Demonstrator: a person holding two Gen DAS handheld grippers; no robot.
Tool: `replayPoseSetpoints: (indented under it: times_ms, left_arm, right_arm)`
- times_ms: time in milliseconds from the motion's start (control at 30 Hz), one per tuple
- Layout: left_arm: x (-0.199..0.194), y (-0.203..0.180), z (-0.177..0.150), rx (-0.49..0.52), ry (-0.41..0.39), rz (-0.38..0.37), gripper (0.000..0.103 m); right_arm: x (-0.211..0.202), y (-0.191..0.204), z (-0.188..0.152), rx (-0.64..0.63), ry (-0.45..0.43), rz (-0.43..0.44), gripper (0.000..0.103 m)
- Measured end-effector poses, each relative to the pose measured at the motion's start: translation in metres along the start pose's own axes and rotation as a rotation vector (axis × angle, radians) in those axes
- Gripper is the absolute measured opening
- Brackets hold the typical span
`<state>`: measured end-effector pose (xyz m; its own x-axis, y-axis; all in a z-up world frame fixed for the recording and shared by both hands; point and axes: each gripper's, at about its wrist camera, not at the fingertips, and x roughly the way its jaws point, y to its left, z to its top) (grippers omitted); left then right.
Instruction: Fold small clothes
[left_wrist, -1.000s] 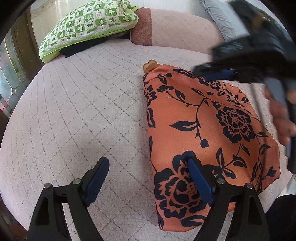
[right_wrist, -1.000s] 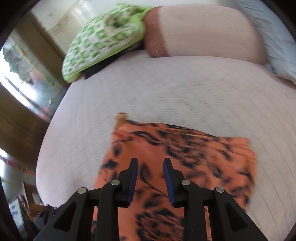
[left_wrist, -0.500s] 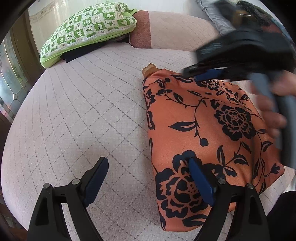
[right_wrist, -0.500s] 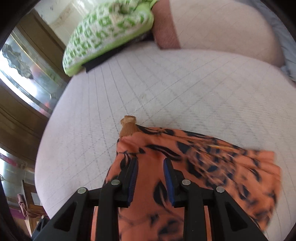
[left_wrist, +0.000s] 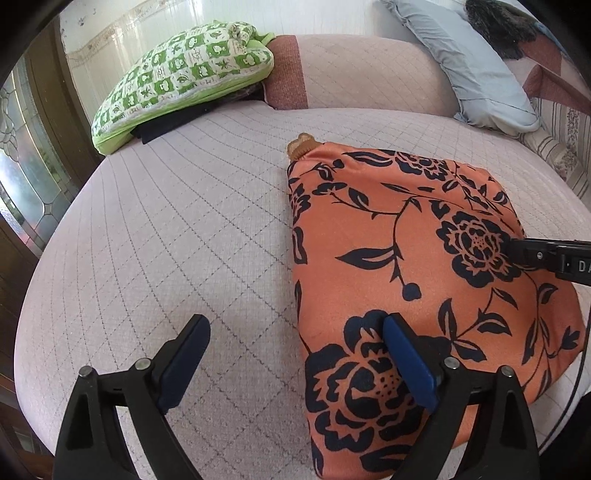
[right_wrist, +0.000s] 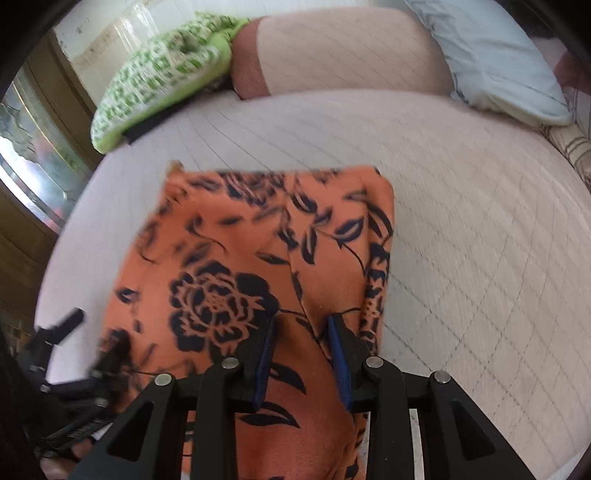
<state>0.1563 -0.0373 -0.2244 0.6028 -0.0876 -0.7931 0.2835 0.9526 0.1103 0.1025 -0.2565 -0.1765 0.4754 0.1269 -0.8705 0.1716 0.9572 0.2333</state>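
An orange flowered garment (left_wrist: 399, 236) lies folded on the pale quilted bed (left_wrist: 177, 229), pillows (left_wrist: 469, 62) behind. The left gripper (left_wrist: 295, 354), just widening, gapes empty; the right gripper (right_wrist: 303, 354) hovers part-open, holding nothing.

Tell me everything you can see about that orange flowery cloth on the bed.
The orange cloth is a smooth, slightly shiny garment printed with dark navy roses, leaves and stems. It lies folded into a rough rectangle on the pale quilted bed cover, with a small tan tab poking from its far left corner. Layered folds run along its right edge in the right wrist view. The left gripper straddles its near left edge, jaws wide; the right gripper hangs over it, gripping nothing.
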Motion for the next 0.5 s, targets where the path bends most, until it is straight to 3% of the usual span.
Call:
replayPoseSetpoints:
  times_ms: [267,500]
  left_arm:
    - [-0.015,0.0,-0.001,-0.031,0.003,0.047,0.098]
    - [-0.085,0.002,0.009,-0.062,-0.135,0.039,0.098]
  right_arm:
    - [-0.07,-0.007,-0.013,0.015,-0.071,0.056,0.033]
    - [-0.145,-0.008,-0.043,-0.008,-0.198,0.074,0.033]
